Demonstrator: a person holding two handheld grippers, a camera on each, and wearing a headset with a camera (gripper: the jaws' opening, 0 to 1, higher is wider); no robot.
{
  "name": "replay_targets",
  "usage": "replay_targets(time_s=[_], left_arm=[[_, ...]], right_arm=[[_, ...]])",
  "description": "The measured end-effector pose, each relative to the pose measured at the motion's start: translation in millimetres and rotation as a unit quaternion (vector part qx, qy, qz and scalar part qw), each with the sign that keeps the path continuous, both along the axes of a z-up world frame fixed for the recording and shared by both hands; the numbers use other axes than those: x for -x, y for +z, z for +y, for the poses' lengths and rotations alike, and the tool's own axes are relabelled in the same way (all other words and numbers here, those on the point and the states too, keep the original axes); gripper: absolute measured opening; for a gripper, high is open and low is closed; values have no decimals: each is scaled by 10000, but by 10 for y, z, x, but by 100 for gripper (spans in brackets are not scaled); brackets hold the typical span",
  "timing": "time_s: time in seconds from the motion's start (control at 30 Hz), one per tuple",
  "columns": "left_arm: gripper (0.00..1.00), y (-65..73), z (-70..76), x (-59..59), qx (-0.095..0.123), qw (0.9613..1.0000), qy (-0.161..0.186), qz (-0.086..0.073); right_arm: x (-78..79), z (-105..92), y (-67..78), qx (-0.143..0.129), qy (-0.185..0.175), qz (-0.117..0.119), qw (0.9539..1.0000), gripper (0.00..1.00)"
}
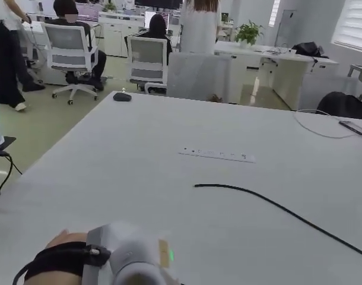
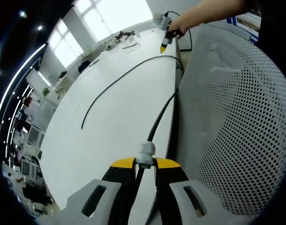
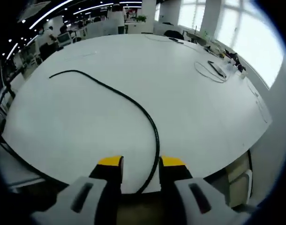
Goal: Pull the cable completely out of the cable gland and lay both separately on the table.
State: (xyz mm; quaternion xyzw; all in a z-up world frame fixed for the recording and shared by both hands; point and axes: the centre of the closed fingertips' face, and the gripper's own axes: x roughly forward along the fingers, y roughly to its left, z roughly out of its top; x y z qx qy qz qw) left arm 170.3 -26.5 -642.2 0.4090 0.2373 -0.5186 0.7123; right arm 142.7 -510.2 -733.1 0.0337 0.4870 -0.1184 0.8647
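Cable gland (image 2: 146, 154) sits clamped in left gripper (image 2: 145, 163) at lower centre, cable (image 2: 162, 117) running up-frame along the jaw axis toward right gripper (image 3: 140, 164), whose parted jaws straddle it.

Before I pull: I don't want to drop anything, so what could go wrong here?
1. The left gripper holds the cable gland up by the table edge; released there, it could fall to the floor.
2. The right gripper's jaws stand apart around the cable, so a pull may slip.
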Motion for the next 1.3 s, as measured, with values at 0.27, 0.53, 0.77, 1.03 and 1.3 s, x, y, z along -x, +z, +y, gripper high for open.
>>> replay_targets(time_s=[0.27,0.53,0.77,1.03,1.3], left_arm=[[16,-60,47,-10,-106,9998,117,115],[16,-81,67,-28,-150,9996,193,131],[16,-89,98,-47,-180,9993,284,132],[16,-103,123,-54,-244,9991,313,122],[16,-114,126,-40,-266,9992,280,140]], right_arm=[[143,-185,-239,-145,-349,61,9993,25],[-187,-131,-156,-162,1,28,9999,6],[-978,415,-145,-297,917,-147,9952,5],[-1902,1494,33,-386,2398,-555,9685,5],[-2402,2402,223,-263,3908,-721,9173,5]])
